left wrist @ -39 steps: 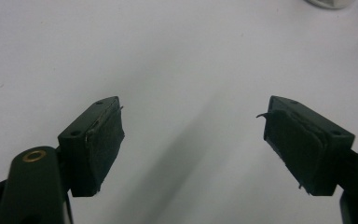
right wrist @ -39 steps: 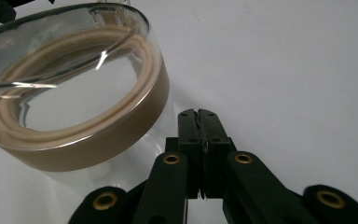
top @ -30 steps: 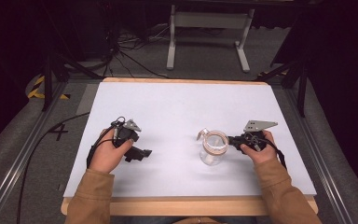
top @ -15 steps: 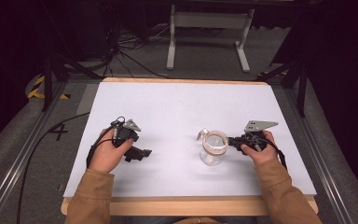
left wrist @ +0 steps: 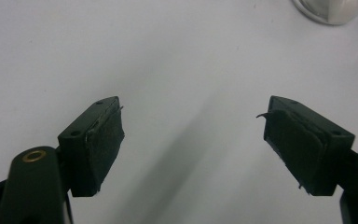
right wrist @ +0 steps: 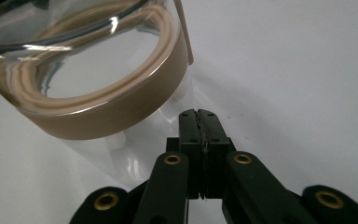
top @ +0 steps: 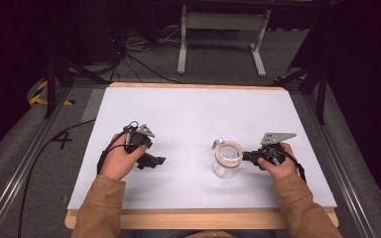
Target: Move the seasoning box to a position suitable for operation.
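A clear glass jar (top: 226,159) with a beige band round its rim stands on the white table (top: 193,114), right of centre. My right gripper (top: 246,156) is shut, its tips at the jar's right side. In the right gripper view the jaws (right wrist: 199,115) press together with nothing between them, just below the jar's beige band (right wrist: 116,116). My left gripper (top: 158,160) rests low over the table at the left, pointing toward the jar. Its jaws stand wide open (left wrist: 193,116) over bare table, with the jar's base (left wrist: 331,9) far ahead.
The table's wooden front edge (top: 203,218) lies close to the forearms. A black cable (top: 44,148) trails off the left side onto grey floor. A white metal stand (top: 221,29) is beyond the far edge.
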`<state>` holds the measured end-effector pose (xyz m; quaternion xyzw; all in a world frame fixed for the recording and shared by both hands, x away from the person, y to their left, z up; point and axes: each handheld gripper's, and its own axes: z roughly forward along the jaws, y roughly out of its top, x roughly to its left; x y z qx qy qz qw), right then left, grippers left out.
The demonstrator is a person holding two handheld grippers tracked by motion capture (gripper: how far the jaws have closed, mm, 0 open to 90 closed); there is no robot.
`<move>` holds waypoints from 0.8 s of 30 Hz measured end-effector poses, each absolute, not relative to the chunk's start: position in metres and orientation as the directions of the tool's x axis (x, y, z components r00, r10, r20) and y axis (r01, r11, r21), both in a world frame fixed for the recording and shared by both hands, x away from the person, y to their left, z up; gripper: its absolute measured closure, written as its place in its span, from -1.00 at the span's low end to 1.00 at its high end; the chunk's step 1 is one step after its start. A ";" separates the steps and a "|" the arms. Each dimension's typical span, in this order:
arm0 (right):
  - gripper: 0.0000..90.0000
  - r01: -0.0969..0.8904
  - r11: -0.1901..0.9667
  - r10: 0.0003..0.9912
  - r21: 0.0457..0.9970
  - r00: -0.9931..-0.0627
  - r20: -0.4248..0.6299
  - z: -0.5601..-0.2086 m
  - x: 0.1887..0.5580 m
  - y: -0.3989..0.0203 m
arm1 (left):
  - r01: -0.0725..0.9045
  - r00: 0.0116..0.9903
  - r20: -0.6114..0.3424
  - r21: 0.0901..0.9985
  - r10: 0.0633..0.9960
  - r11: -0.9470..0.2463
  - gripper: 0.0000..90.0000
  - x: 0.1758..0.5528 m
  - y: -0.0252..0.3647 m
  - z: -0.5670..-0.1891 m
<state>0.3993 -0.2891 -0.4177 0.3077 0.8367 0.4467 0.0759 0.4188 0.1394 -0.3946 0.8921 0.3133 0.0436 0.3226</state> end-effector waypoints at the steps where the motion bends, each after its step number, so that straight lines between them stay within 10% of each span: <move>1: 1.00 0.449 0.409 0.582 0.794 -0.799 0.152 -0.418 0.398 -0.289 | 0.526 0.803 -0.123 0.607 0.583 -0.597 -0.55 0.420 0.137 -0.395; 24: 1.00 0.422 0.534 0.513 0.733 -0.851 0.116 -0.430 0.374 -0.261 | 0.521 0.810 -0.131 0.606 0.571 -0.601 -0.56 0.432 0.122 -0.393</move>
